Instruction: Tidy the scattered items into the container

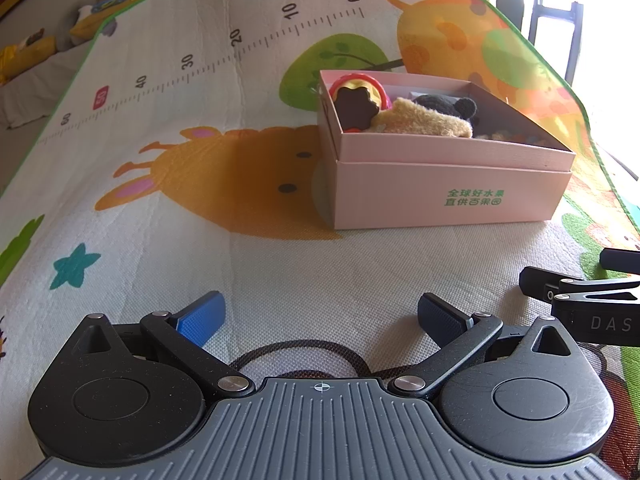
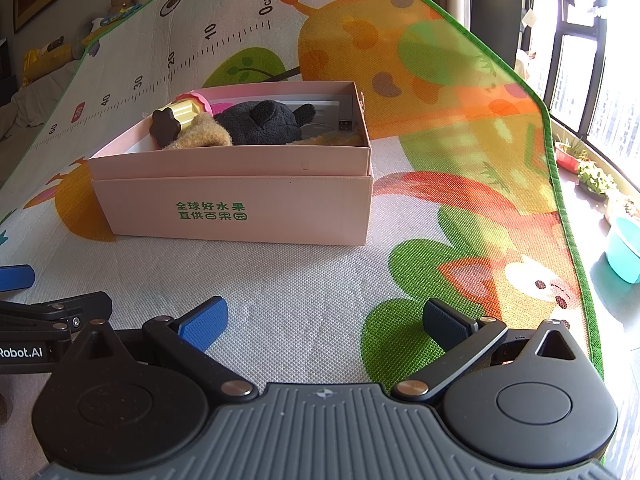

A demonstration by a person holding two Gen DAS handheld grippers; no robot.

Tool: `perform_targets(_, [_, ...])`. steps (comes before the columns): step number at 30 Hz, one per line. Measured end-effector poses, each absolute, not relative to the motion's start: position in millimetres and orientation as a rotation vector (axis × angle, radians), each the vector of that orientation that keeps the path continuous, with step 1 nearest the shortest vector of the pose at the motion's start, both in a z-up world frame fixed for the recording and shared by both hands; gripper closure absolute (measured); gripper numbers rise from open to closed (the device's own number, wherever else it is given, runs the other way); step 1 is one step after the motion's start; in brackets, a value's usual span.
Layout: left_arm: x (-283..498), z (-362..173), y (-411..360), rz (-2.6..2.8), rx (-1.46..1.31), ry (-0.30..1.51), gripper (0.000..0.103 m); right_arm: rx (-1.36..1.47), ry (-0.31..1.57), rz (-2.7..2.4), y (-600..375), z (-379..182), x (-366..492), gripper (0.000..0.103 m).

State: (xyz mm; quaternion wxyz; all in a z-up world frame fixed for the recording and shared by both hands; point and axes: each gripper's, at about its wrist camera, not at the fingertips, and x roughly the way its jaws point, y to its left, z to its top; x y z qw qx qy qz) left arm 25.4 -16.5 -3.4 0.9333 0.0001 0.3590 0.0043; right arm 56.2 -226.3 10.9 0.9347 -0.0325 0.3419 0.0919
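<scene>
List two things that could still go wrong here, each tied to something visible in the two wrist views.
1. The plush toy and the brown-capped toy are heaped above the rim of the pink box; a nudge might tip them back out onto the mat.
2. The open left claw sits right over a black cord, which could snag.
</scene>
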Motion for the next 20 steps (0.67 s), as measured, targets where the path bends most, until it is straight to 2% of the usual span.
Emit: perform_targets(20, [30.2, -2.3, -15.8, 0.009, -0.004, 0.751, 0.000, -0.066, 0.699, 0.188, -226.2, 10.9, 56.2, 0.000])
